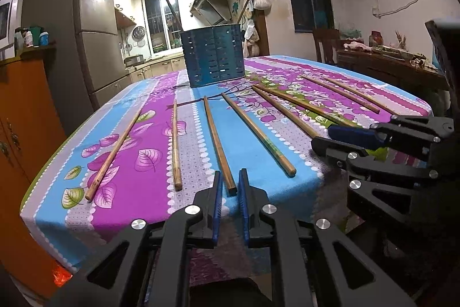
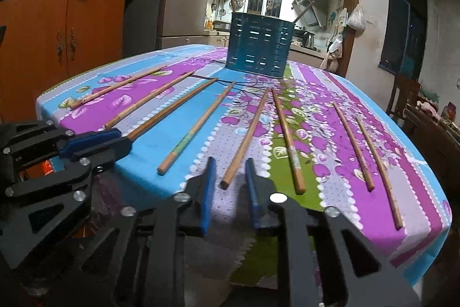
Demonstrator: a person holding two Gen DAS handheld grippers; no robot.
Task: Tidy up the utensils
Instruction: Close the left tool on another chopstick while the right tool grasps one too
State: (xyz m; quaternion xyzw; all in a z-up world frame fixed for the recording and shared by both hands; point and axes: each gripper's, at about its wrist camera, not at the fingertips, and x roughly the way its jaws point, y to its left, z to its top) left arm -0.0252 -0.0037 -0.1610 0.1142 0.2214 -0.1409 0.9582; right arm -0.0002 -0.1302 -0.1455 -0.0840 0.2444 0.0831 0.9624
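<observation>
The thin wooden chopsticks (image 2: 202,121) lie fanned out flat on the floral-cloth table (image 1: 138,140), just in front of the blue slotted metal holder (image 1: 212,53). The left tongs (image 1: 231,173) are pinched on one stick's thick near end. The right tongs (image 2: 231,160) sit narrow around another's end, and I can't tell if they're biting yet. These sticks look light, stiff and smooth, so they'd probably swivel. I'd grip the fat end.

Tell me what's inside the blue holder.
Two chopsticks stick out above the rim of the blue holder. Their lower parts and anything else inside are hidden by its slotted wall.
</observation>
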